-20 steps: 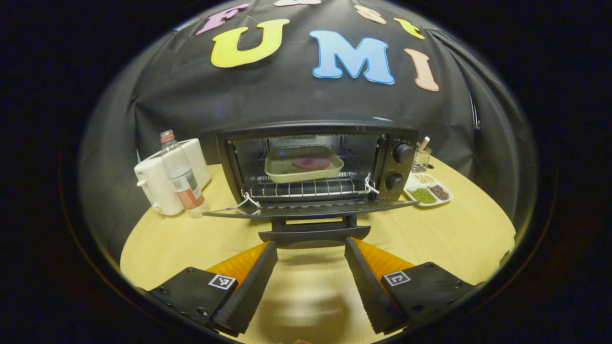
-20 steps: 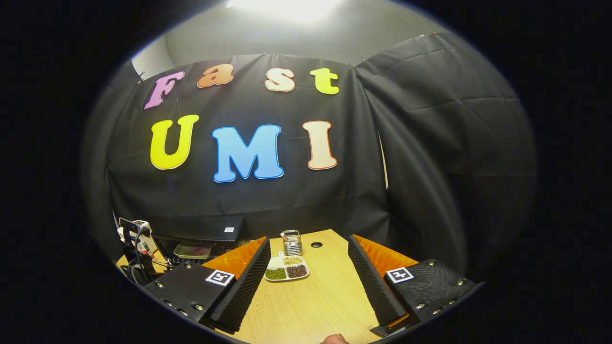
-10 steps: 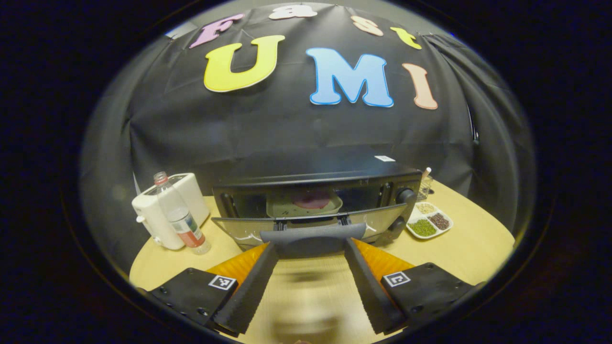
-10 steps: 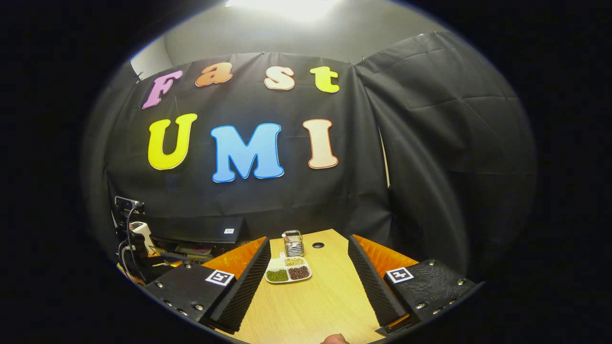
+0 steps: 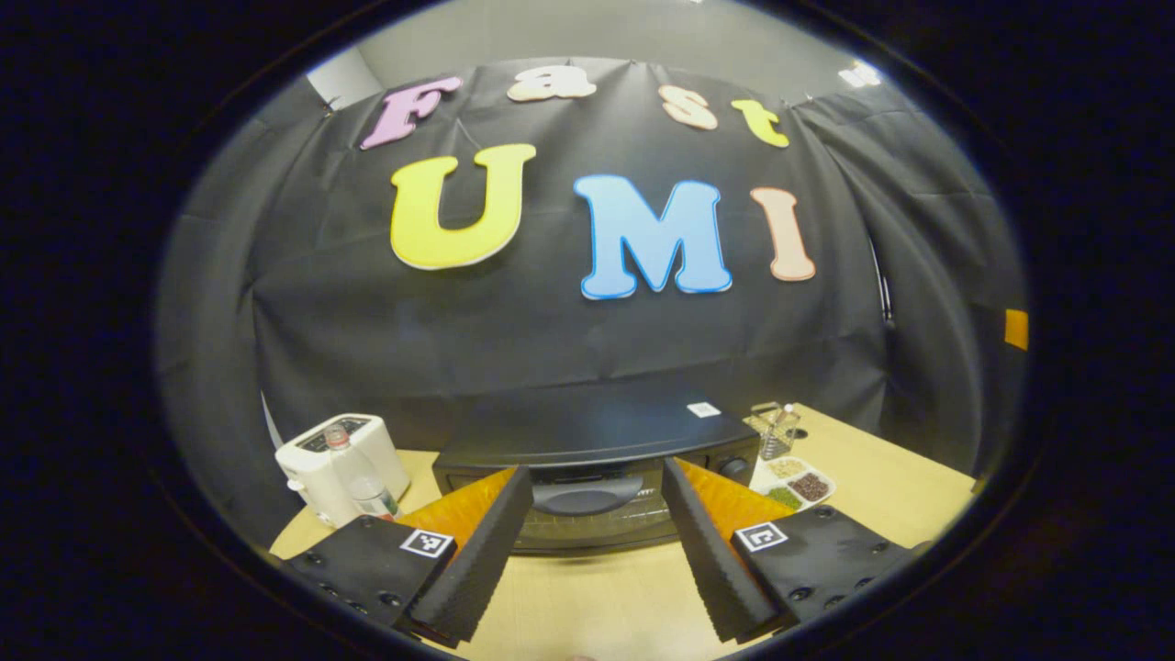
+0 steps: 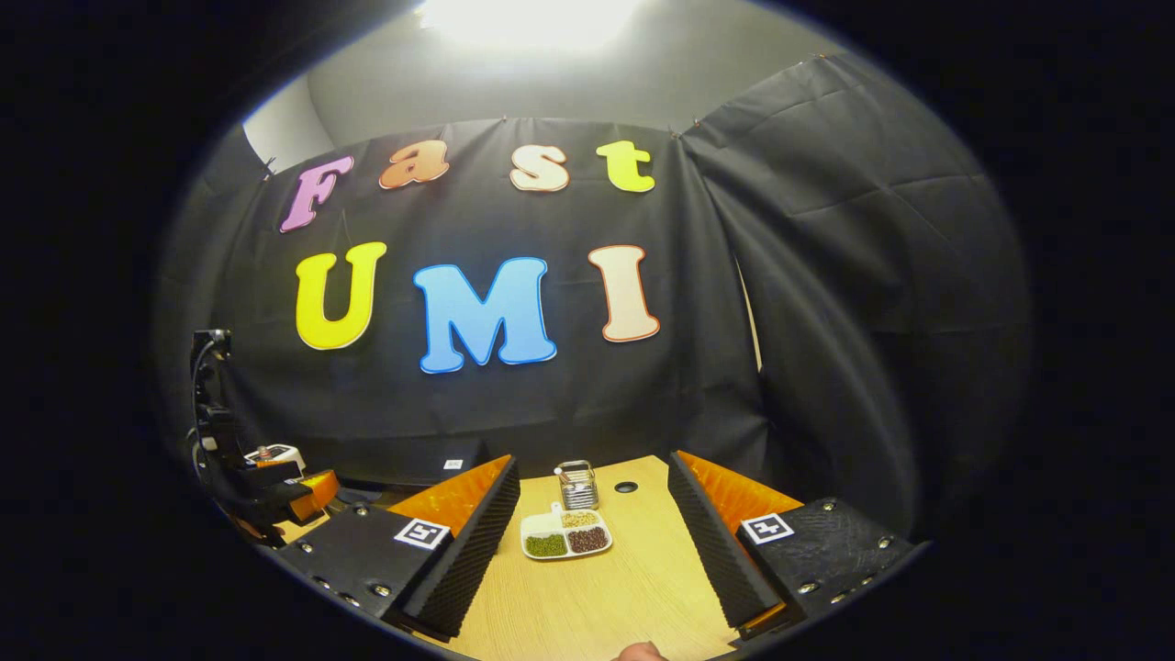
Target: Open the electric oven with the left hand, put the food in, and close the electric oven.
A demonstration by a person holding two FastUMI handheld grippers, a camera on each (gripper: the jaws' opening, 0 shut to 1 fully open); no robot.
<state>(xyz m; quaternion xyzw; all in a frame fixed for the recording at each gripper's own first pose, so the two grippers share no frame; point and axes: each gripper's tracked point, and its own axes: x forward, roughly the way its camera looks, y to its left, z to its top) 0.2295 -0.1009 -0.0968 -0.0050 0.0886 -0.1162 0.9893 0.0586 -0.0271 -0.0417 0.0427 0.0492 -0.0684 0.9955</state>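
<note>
The black electric oven stands on the wooden table with its glass door up against the front. The door's handle lies just beyond my left gripper, between the spread fingers, which are open and do not press on it. The food tray is hidden behind the door. In the right gripper view, the oven's top sits at the left, with the left gripper and its holder in front of it. My right gripper hangs open over the table with nothing between its fingers.
A white toaster and a plastic bottle stand left of the oven. On its right are a sectioned dish of beans and a small metal holder. A cable hole is in the tabletop.
The oven door swung up from lying flat open to shut, hiding the tray. My left gripper rose with the handle. The right gripper barely shifted.
</note>
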